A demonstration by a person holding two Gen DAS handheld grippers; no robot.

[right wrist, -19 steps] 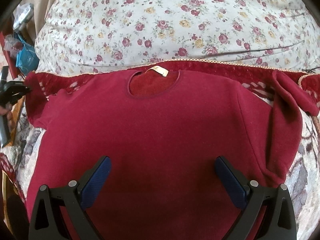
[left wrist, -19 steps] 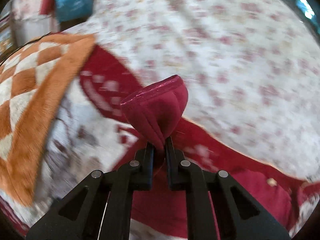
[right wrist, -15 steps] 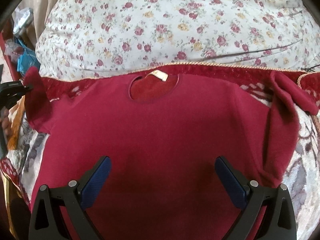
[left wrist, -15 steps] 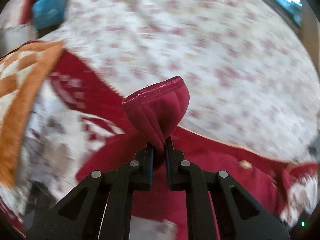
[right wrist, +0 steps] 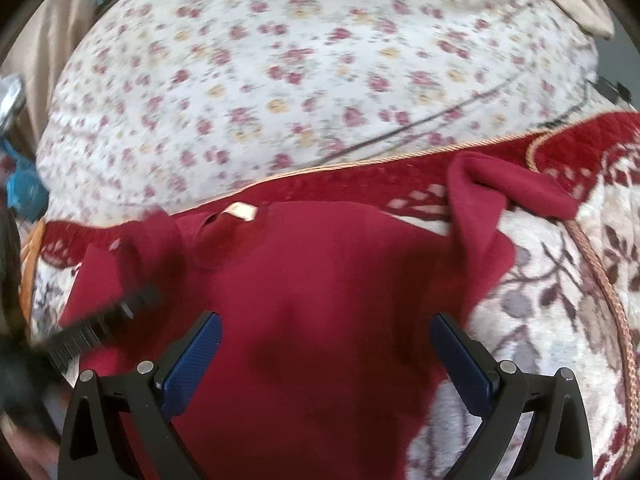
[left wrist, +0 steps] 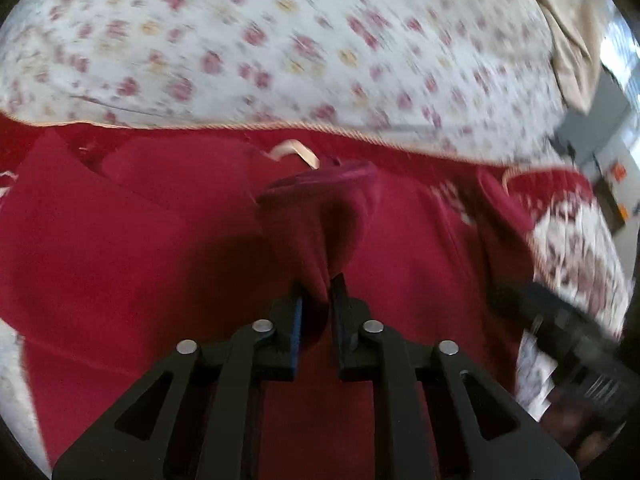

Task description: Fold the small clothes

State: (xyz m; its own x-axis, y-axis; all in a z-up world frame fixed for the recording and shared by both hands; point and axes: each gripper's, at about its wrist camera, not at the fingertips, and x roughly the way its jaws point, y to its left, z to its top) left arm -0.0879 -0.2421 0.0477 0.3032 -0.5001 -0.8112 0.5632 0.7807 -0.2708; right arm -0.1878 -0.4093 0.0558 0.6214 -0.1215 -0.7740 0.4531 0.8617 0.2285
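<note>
A dark red sweater [right wrist: 320, 280] lies flat, front up, with a cream neck label [right wrist: 240, 211]. My left gripper [left wrist: 318, 284] pinches the left sleeve's cuff [left wrist: 320, 200] between its fingertips. Its jaws are opening a little while the cloth still sits pressed between them. The sleeve is drawn across the sweater's chest [left wrist: 120, 240], close to the label [left wrist: 296, 152]. The left gripper also shows as a dark blur [right wrist: 120, 308] in the right wrist view. My right gripper [right wrist: 326, 320] hovers open above the sweater's lower body, holding nothing. The right sleeve [right wrist: 500, 188] lies crumpled outward.
The sweater rests on a red and cream patterned bedspread [right wrist: 560, 280] with corded trim. Behind it bulges a white floral quilt [right wrist: 300, 80]. A blue bag [right wrist: 24, 188] sits at the far left. The right gripper appears blurred [left wrist: 568, 332] in the left wrist view.
My left gripper has swung right with the sleeve, from beside the orange checked blanket to above the sweater's chest. The right gripper stayed open and shifted slightly.
</note>
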